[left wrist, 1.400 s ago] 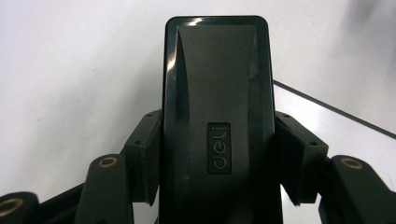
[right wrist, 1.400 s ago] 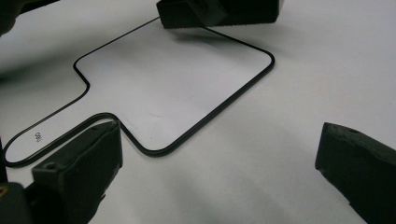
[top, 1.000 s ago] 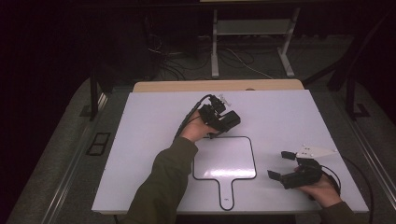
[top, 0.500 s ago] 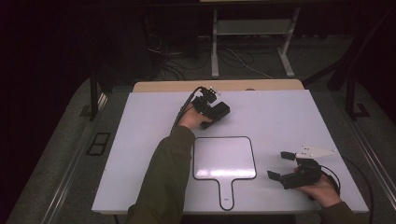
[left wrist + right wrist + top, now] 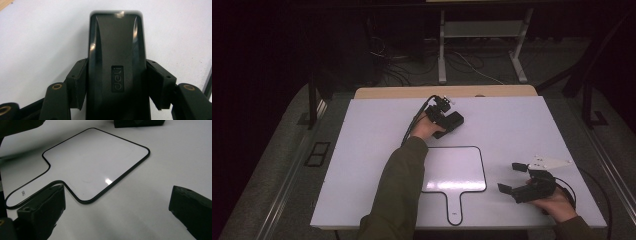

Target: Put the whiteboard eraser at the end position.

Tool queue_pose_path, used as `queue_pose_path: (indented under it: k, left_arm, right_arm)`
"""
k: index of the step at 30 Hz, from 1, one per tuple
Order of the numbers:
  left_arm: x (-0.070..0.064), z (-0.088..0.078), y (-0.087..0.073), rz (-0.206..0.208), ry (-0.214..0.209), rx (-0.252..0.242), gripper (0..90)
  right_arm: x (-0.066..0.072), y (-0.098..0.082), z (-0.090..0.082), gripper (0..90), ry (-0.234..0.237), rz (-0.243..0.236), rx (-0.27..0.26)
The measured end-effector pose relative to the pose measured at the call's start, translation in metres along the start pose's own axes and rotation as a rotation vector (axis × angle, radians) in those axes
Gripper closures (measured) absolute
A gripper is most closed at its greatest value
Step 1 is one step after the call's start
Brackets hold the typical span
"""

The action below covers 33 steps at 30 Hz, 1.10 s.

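Black eraser (image 5: pixel 117 70) clamped between left gripper (image 5: pixel 117 85) jaws.

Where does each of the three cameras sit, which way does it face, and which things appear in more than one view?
High view: above the person's side, looking forward and down on the white table; both forearms, left gripper, right gripper.
Left gripper view: on the left gripper, looking along its jaws, closed on a black eraser.
Right gripper view: on the right gripper, jaws apart, facing the paddle-shaped whiteboard.
Shared: eraser and whiteboard also appear from above.
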<state>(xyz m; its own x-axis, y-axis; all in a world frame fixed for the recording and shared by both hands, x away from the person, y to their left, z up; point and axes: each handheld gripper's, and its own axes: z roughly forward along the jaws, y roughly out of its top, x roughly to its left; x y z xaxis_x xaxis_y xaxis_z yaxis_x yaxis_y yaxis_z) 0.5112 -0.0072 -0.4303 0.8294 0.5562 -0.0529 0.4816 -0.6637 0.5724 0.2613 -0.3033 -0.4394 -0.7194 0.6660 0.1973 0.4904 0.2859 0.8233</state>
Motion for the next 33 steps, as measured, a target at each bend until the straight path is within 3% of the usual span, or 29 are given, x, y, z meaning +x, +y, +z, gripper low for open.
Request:
queue_pose_path:
  k: [4,10,16,28,30,31,32,33]
  left_arm:
    - [0.001,-0.004,0.000,-0.010,0.007,-0.041,31.4]
    - [-0.002,-0.009,-0.004,0.000,-0.011,-0.053,24.9]
    - [-0.007,-0.013,-0.006,0.011,-0.024,-0.104,20.3]
    - [-0.015,-0.024,-0.011,0.026,-0.039,-0.165,16.2]
    - [-0.018,-0.026,-0.014,-0.006,-0.037,-0.190,14.8]
    - [-0.017,-0.029,-0.016,0.017,-0.044,-0.184,14.7]
    - [-0.019,-0.028,-0.017,-0.011,-0.043,-0.210,14.2]
    - [-0.019,-0.032,-0.018,0.016,-0.038,-0.196,13.6]
  right_arm:
    - [0.000,0.000,0.001,0.0,0.001,-0.005,0.000]
    - [0.000,-0.001,0.005,0.0,0.004,-0.007,0.010]
    - [0.002,-0.002,0.009,0.0,0.014,-0.006,0.019]
    - [-0.002,-0.001,0.012,0.0,0.014,-0.003,0.023]
    - [-0.001,-0.001,0.012,0.0,0.016,-0.004,0.026]
    - [-0.001,-0.001,0.012,0.0,0.015,-0.007,0.025]
    - [-0.001,-0.001,0.011,0.0,0.016,-0.005,0.023]
    - [-0.001,-0.001,0.011,0.0,0.016,-0.005,0.021]
